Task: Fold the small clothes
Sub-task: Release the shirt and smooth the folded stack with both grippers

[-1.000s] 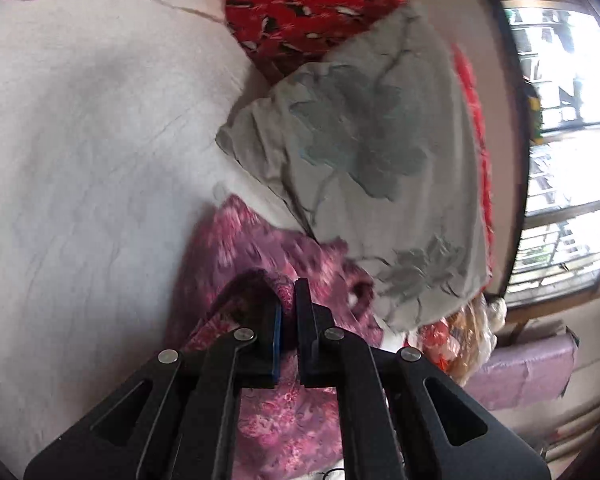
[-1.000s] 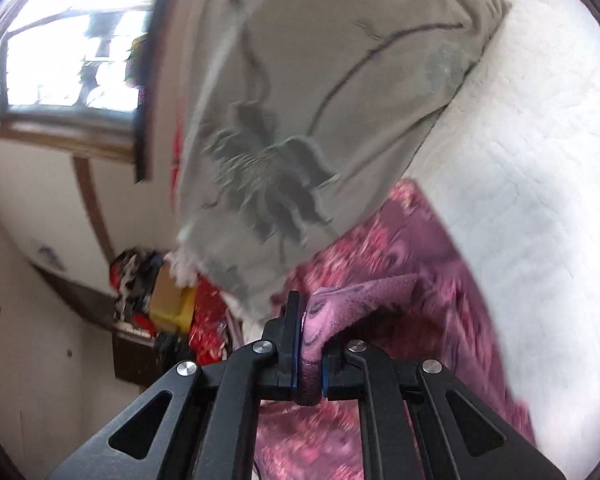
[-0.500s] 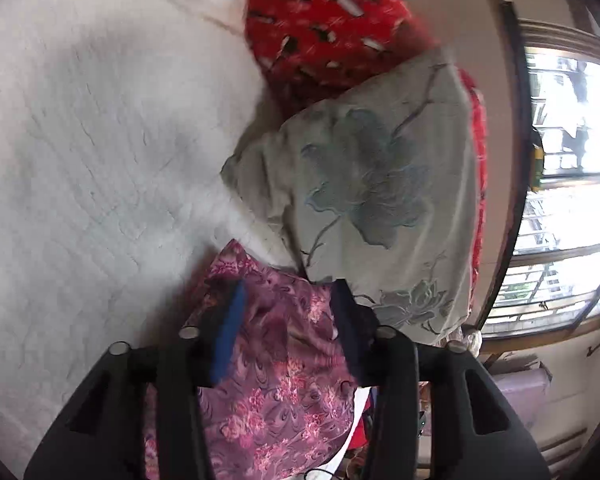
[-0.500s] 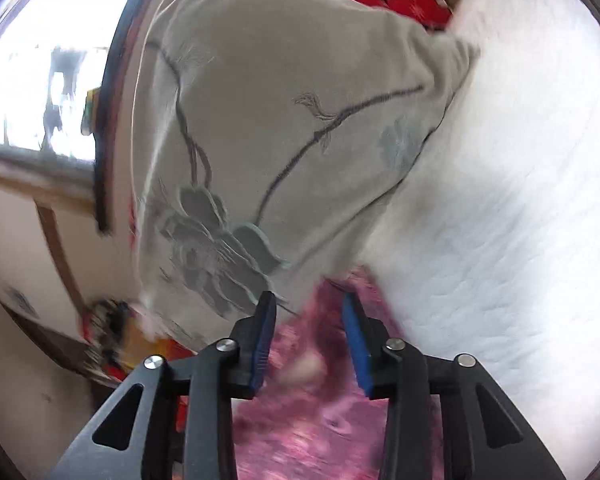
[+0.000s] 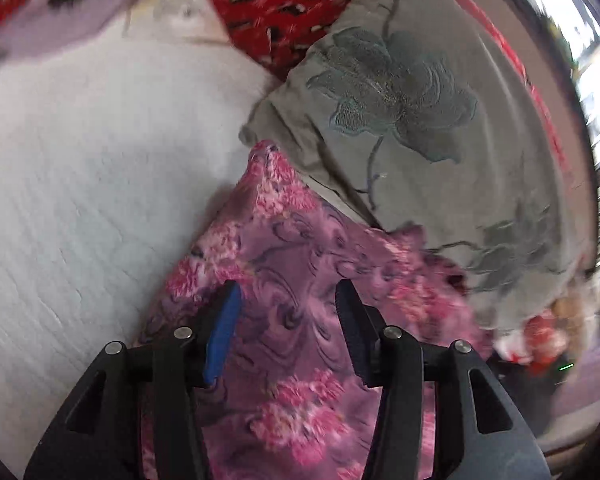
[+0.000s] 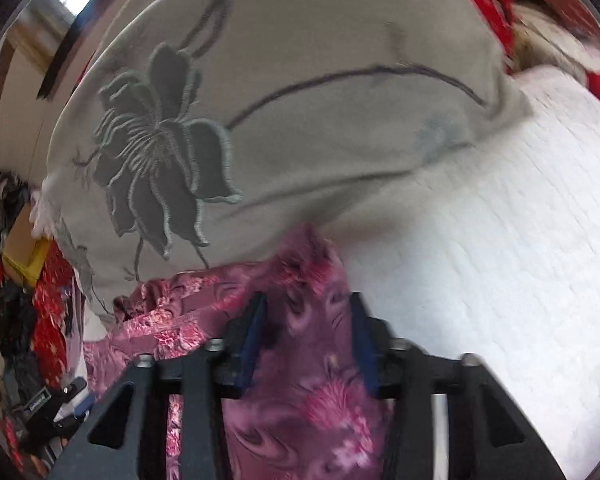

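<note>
Both grippers hung over the same pink flowered garment [image 5: 300, 280], and neither had hold of it. The left gripper [image 5: 286, 308] had its jaws spread wide with cloth showing plainly in the gap, and the right gripper [image 6: 306, 320] was the same, jaws apart, nothing pinched.

The garment lay on the white quilted bed [image 5: 80, 180], its far end touching the grey pillow [image 5: 420, 120] with the stitched flowers. A red patterned cushion [image 5: 284, 8] sat behind that pillow.

Progress-wise, I'd guess one fold was in. In the left view the cloth looked like a fairly flat, narrowish panel with a clean left edge, and in the right view there seemed to be a doubled layer with a raised lip on the left side [image 6: 172, 300]. That side was bunched and rumpled though, so it wasn't a tidy packet yet. Probably at least one more fold across, plus some smoothing, was left.

Its long axis ran away from the cameras toward the pillow, tapering to a corner [image 5: 266, 150] that pointed right at the pillow's lower edge. The near end was hidden under the grippers.
</note>
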